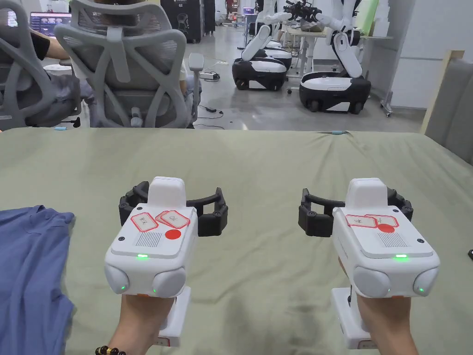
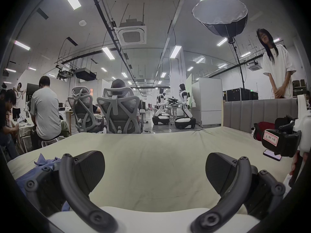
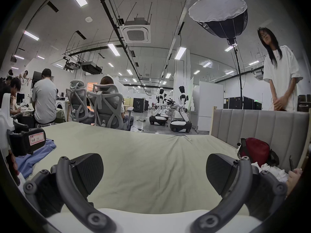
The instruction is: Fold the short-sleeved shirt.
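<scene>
— Where is the shirt?

— Far over on the left edge of the green bed sheet. It is blue, soft and all bunched up. No gripper is touching it.

— And next to it?

— The left gripper. It is white and chunky with black curved jaws. The jaws are wide apart with nothing in them. It hangs just above the sheet, near the shirt but not on it.

— Is there room to move?

— Lots. The sheet is bare in the middle and all the way to the far edge. It is a bit wrinkly there. Past that edge are two grey mesh chairs with people sitting in them.

— Then the other one?

— The right gripper sits well apart from the left one. Its jaws are spread wide too, holding nothing.

— Do the little cameras see more?

— Yes. The left gripper view looks low across the sheet, and the shirt pokes up behind its left jaw. The right gripper view has a padded grey headboard on the right, with a red bag against it. A person in a white top stands behind the headboard. A big round lamp hangs up high.
</scene>
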`<state>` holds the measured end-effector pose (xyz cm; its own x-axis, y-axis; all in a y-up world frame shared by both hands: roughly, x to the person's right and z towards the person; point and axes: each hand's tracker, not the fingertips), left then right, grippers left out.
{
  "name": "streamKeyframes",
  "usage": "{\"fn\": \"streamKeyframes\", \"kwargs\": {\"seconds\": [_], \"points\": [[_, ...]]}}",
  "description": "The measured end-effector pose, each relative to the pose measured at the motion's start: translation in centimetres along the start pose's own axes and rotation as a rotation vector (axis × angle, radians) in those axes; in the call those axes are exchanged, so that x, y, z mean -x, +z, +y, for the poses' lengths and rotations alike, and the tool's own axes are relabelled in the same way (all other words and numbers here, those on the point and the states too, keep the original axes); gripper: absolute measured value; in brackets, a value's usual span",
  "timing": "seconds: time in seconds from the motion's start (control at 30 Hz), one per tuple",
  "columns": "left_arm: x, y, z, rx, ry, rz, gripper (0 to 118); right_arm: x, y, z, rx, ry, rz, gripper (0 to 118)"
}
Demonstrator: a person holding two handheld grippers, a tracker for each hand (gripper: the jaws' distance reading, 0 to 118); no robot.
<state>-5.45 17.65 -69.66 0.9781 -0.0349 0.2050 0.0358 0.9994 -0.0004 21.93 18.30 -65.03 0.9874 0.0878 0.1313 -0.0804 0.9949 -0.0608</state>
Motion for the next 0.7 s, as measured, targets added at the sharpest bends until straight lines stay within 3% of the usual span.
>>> {"fn": "streamKeyframes", "kwargs": {"seconds": [0.7], "points": [[-0.28, -0.13, 0.12, -0.002, -0.001, 0.005, 118, -0.33, -0.40, -0.26, -0.007, -0.002, -0.003, 118]]}}
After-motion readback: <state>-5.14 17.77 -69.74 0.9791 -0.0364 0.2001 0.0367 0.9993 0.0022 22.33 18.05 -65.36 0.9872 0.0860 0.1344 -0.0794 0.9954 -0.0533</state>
